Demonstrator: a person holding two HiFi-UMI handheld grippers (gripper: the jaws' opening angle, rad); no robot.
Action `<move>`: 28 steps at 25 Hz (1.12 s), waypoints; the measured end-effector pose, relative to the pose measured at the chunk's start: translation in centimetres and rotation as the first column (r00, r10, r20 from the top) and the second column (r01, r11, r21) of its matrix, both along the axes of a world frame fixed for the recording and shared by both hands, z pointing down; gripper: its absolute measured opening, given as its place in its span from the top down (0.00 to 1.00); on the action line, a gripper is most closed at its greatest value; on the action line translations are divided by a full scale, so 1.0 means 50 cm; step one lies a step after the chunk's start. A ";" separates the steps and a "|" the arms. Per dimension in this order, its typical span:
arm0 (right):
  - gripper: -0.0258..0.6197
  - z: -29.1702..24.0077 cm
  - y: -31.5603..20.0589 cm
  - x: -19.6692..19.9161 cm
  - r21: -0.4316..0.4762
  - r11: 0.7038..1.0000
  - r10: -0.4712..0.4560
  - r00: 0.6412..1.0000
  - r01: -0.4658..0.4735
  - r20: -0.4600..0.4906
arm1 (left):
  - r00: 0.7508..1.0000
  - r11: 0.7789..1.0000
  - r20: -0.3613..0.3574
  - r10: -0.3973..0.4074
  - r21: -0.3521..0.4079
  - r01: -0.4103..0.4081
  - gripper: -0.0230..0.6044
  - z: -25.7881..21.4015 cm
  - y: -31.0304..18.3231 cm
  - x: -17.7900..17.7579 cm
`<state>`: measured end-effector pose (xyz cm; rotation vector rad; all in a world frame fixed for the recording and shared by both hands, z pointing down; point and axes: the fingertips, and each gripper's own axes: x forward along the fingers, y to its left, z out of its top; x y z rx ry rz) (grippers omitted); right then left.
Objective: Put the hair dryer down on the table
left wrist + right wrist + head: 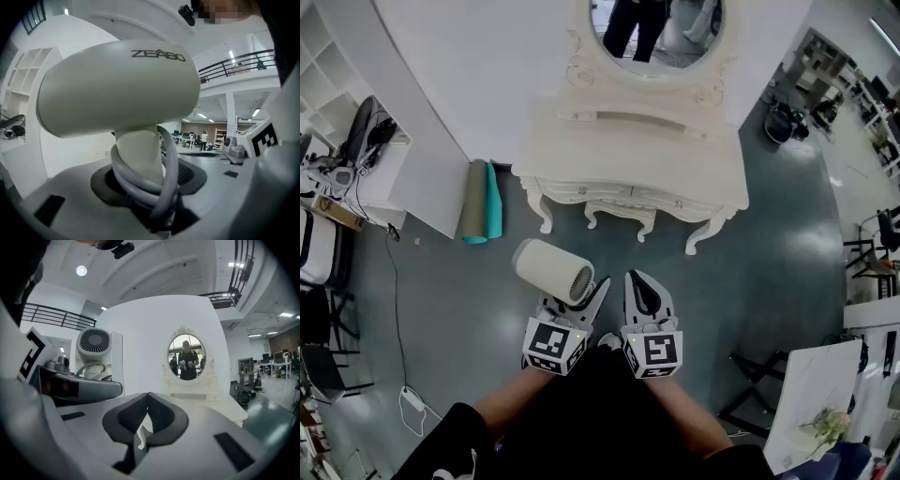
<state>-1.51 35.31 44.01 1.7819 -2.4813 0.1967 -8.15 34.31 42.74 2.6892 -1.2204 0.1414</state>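
A cream hair dryer (551, 269) with its grey cord wound round the handle is held in the air in front of the dressing table (637, 159). My left gripper (581, 305) is shut on the hair dryer's handle (140, 159), with the barrel (117, 89) filling the left gripper view. In the right gripper view the dryer's rear grille (93, 341) shows at left. My right gripper (645, 292) is beside the left one, shut with nothing between its pads (161, 416).
The cream dressing table with an oval mirror (654, 28) stands ahead on a grey floor. Rolled mats (480, 202) lean by a white wall at left. Shelves and cables (356, 159) are at far left, chairs and desks (862, 253) at right.
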 end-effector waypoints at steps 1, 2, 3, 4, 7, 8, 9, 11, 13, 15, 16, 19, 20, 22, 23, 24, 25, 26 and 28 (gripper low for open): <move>0.93 0.000 0.002 0.005 0.002 1.000 -0.001 1.000 0.001 -0.003 | 1.000 1.000 -0.001 -0.002 0.001 0.002 0.59 -0.001 0.001 0.003; 0.93 -0.001 0.003 0.009 0.004 1.000 -0.002 1.000 0.002 -0.003 | 1.000 1.000 -0.002 -0.005 0.003 0.005 0.59 -0.002 0.002 0.005; 0.93 -0.002 0.005 0.014 0.007 1.000 -0.003 1.000 0.003 0.002 | 1.000 1.000 -0.004 -0.008 0.004 0.008 0.59 -0.003 0.004 0.007; 0.93 -0.002 0.007 0.019 0.009 1.000 -0.006 1.000 0.006 0.015 | 1.000 1.000 -0.007 -0.011 0.006 0.012 0.59 -0.005 0.005 0.009; 0.93 0.007 0.011 0.034 -0.004 1.000 -0.006 0.996 0.006 0.086 | 1.000 1.000 -0.014 -0.026 0.010 0.027 0.59 -0.008 0.006 0.012; 0.93 0.013 0.012 0.038 -0.011 1.000 -0.002 0.995 0.003 0.097 | 0.999 0.999 -0.012 -0.030 0.012 0.030 0.59 -0.008 0.007 0.014; 0.93 0.017 0.013 0.040 -0.013 1.000 0.000 0.995 0.002 0.099 | 0.999 0.999 -0.007 -0.031 0.014 0.031 0.59 -0.007 0.009 0.017; 0.93 0.018 0.016 0.043 -0.008 1.000 -0.002 0.996 0.003 0.091 | 1.000 0.999 0.009 -0.029 0.015 0.029 0.59 -0.002 0.014 0.024; 0.93 0.016 0.016 0.044 0.000 1.000 -0.003 0.997 0.003 0.082 | 0.999 1.000 0.020 -0.025 0.010 0.025 0.59 0.002 0.019 0.028; 0.93 0.015 0.014 0.047 0.004 1.000 0.003 0.997 -0.003 0.071 | 0.999 1.000 0.028 -0.021 0.009 0.020 0.59 0.004 0.019 0.028; 0.93 0.017 0.012 0.048 0.003 1.000 0.007 0.998 -0.008 0.066 | 0.999 1.000 0.033 -0.018 0.010 0.017 0.59 0.005 0.017 0.027; 0.93 0.026 0.003 0.054 -0.009 1.000 0.021 0.998 -0.021 0.063 | 0.999 1.000 0.050 0.005 0.001 -0.005 0.59 0.012 0.003 0.031; 0.93 0.028 0.000 0.056 -0.012 1.000 0.026 0.998 -0.025 0.063 | 0.998 1.000 0.053 0.016 -0.003 -0.016 0.59 0.015 -0.001 0.035; 0.93 0.029 -0.007 0.061 -0.012 0.999 0.036 0.997 -0.035 0.061 | 0.998 0.999 0.056 0.038 -0.005 -0.037 0.59 0.018 -0.011 0.044; 0.93 0.028 -0.013 0.063 -0.009 0.999 0.038 0.998 -0.038 0.059 | 0.997 0.999 0.054 0.050 -0.005 -0.050 0.59 0.018 -0.017 0.050; 0.93 0.027 -0.018 0.065 -0.006 0.999 0.039 0.998 -0.038 0.056 | 0.997 0.998 0.051 0.064 -0.006 -0.064 0.59 0.017 -0.024 0.056; 0.93 0.027 -0.023 0.066 -0.005 0.999 0.038 0.998 -0.038 0.052 | 0.996 0.997 0.046 0.077 -0.008 -0.077 0.59 0.016 -0.031 0.063; 0.93 0.026 -0.028 0.068 -0.004 0.999 0.040 0.998 -0.039 0.047 | 0.995 0.996 0.044 0.087 -0.009 -0.086 0.59 0.016 -0.038 0.068; 0.93 0.026 -0.042 0.073 -0.006 0.999 0.047 0.998 -0.047 0.042 | 0.995 0.996 0.045 0.093 -0.005 -0.093 0.59 0.015 -0.058 0.076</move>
